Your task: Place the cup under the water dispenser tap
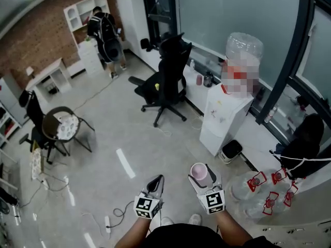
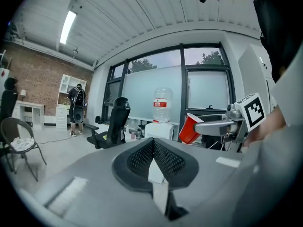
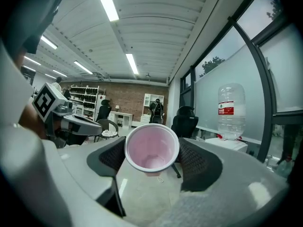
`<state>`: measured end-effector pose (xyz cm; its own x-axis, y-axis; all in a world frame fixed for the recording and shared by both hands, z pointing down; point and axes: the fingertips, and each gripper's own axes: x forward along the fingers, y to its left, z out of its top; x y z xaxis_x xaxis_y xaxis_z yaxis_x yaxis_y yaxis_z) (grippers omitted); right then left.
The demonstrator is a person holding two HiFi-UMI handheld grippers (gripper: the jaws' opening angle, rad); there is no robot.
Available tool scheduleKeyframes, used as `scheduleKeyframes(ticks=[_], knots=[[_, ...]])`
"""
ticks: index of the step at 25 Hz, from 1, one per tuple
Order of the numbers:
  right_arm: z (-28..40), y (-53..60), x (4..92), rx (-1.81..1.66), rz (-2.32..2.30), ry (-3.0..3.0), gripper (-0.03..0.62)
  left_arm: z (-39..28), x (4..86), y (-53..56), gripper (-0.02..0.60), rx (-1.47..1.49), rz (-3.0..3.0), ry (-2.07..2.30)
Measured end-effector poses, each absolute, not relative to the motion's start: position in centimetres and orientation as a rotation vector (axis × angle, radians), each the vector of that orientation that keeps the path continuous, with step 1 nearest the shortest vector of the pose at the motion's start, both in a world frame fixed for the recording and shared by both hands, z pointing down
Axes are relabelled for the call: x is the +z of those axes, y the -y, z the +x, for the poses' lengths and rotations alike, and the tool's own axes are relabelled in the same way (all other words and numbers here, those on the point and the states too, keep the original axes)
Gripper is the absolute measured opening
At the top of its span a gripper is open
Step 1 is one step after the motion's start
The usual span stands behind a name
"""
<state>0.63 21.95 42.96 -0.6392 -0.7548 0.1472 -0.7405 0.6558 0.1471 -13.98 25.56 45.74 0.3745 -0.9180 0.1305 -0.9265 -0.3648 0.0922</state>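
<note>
A red cup [image 1: 198, 172] with a white rim and pale inside sits in my right gripper [image 1: 200, 176], low in the head view. The right gripper view looks into the cup's mouth [image 3: 151, 148], with the black pads pressed on both of its sides. In the left gripper view the cup [image 2: 190, 128] shows red and tilted in the right gripper's fingers. My left gripper [image 2: 154, 159] is shut with nothing in it, to the left of the right one [image 1: 156, 182]. The white water dispenser [image 1: 226, 117] with a clear bottle [image 1: 243, 49] on top stands ahead and to the right, well away from the cup.
A black office chair [image 1: 165, 80] stands left of the dispenser. A small bin [image 1: 231, 150] sits at its foot, and several empty water bottles [image 1: 258, 190] lie on the floor at the right. A round chair [image 1: 61, 125] and a person [image 1: 106, 35] are far off at the left.
</note>
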Motion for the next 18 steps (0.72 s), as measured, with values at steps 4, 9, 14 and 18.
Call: scheduleKeyframes(ticks=[4, 9, 14, 18], knots=[[0.1, -22.4, 43.0, -0.111, 1.23, 2.681, 0.344, -14.7, 46.0, -26.1, 0.017, 0.091, 2.471, 1.678], [-0.7, -23.0, 43.5, -0.1, 1.24, 2.674, 0.344, -16.0, 46.4, -27.0, 0.017, 0.089, 2.466, 1.68], [-2.0, -23.5, 43.7, -0.091, 1.258, 2.667, 0.348, -17.6, 46.9, -27.5, 0.017, 0.09, 2.458, 1.671], [-3.0, -23.5, 43.3, -0.096, 1.276, 2.67, 0.353, -18.6, 47.1, -27.6, 0.017, 0.085, 2.467, 1.664]])
